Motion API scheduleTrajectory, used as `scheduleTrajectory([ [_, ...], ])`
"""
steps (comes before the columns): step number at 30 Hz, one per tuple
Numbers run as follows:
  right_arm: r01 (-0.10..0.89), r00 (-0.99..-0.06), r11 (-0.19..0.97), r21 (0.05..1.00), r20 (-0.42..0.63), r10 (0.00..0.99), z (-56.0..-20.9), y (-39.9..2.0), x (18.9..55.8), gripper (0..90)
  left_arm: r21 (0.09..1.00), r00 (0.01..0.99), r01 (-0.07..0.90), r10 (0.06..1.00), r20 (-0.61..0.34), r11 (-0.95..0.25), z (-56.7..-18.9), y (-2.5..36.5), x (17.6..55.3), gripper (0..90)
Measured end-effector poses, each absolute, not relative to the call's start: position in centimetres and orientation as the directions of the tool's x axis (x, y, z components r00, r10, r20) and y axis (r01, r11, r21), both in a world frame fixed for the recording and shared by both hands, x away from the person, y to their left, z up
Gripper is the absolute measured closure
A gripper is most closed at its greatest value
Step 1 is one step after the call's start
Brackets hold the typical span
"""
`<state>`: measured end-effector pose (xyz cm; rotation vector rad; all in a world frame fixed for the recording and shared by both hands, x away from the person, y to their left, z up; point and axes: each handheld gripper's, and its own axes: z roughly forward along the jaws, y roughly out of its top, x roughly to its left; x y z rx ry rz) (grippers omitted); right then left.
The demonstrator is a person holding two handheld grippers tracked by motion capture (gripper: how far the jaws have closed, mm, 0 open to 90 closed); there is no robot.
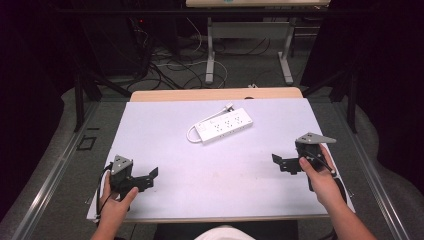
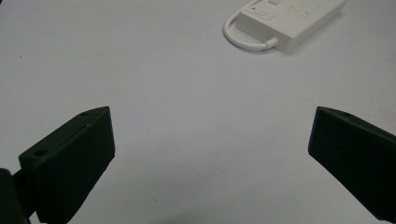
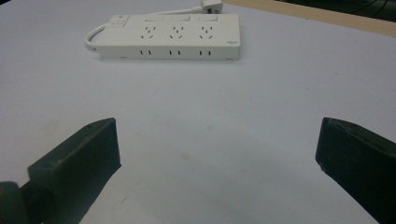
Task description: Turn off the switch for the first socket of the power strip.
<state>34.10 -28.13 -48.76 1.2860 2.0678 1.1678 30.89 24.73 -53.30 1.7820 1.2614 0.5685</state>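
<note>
A white power strip [image 1: 225,125] lies on the white sheet [image 1: 165,150] a little behind the table's middle, its short cord looping at its left end and its plug [image 1: 229,106] behind it. My left gripper [image 1: 150,176] rests near the front left corner, jaws wide apart with nothing between them. My right gripper [image 1: 280,162] sits at the right side, also open and empty. The left gripper view has the power strip [image 2: 289,21] at the top right, ahead of the open left gripper [image 2: 210,154]. The right gripper view has the power strip [image 3: 170,35] lying crosswise ahead of the open right gripper [image 3: 217,158].
The wooden table edge [image 1: 215,93] shows behind the sheet. Beyond it the floor carries tangled cables [image 1: 170,65] and the legs of another table [image 1: 210,55]. Dark curtains stand on both sides. Bare sheet lies between the grippers and the strip.
</note>
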Motion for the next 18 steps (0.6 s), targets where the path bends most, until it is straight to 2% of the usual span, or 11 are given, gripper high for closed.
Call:
scheduleTrajectory([
  [8,0.521,-0.419,0.212,0.826,0.031,0.908,-50.5,-30.3,33.1,0.0,0.843,0.384,0.525,0.917,-0.108,-0.121,-53.3,24.7,30.9,0.4],
  [16,0.554,-0.387,0.180,0.813,0.059,0.920,-51.6,-31.4,32.6,0.0,0.837,0.389,0.532,0.915,-0.109,-0.126,-53.3,24.7,30.9,0.4],
  [18,0.535,-0.376,0.165,0.829,0.059,0.925,-52.1,-31.5,32.7,0.0,0.836,0.389,0.533,0.915,-0.109,-0.127,-53.3,24.7,30.9,0.4],
])
